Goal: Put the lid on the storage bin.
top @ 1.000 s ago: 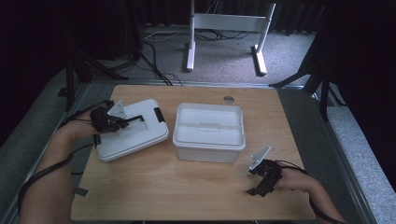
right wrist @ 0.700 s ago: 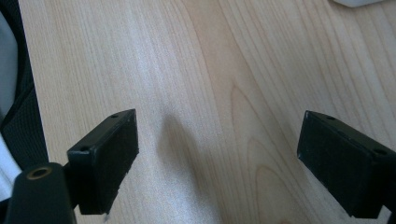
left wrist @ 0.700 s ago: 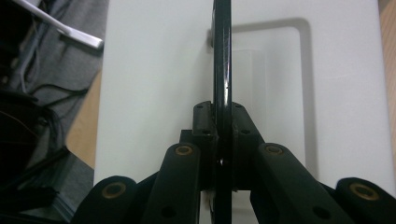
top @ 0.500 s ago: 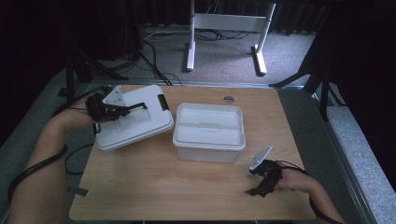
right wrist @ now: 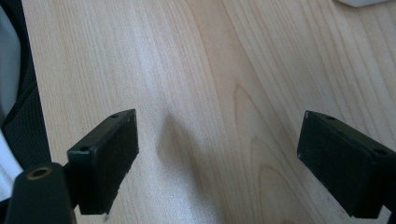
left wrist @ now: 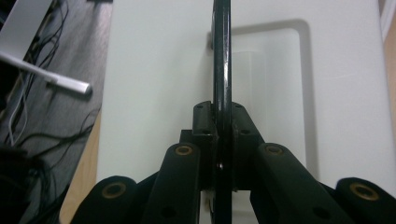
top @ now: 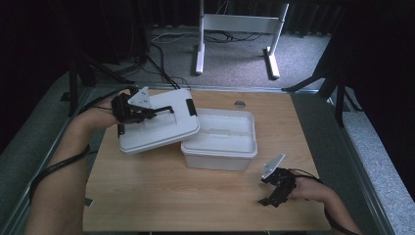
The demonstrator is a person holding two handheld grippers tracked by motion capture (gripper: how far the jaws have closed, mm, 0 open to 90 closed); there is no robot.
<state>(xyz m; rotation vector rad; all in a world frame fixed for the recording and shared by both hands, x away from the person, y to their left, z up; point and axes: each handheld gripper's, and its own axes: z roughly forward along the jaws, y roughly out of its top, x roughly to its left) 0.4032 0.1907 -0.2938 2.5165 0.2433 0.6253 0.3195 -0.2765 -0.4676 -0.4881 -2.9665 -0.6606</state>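
Left tool (top: 128,110): clamped on lid handle (left wrist: 221,56) | lid (top: 159,127) now lifted, carried toward box (top: 220,139), overlapping its rim; closing likely next | right tool (top: 276,186): jaws wide, empty, unmoved on worktop (top: 161,191).

A white plastic rectangular lid (top: 159,126) carries a glossy black handle (left wrist: 222,60) and black clips. The translucent white plastic rectangular box (top: 220,139) is milky. The pale wooden desk (top: 161,196) shows fine straight grain with darker streaks. The black left gripper (top: 156,113) has brass-coloured rivets; the black right gripper (top: 266,200) bears a grey plate.
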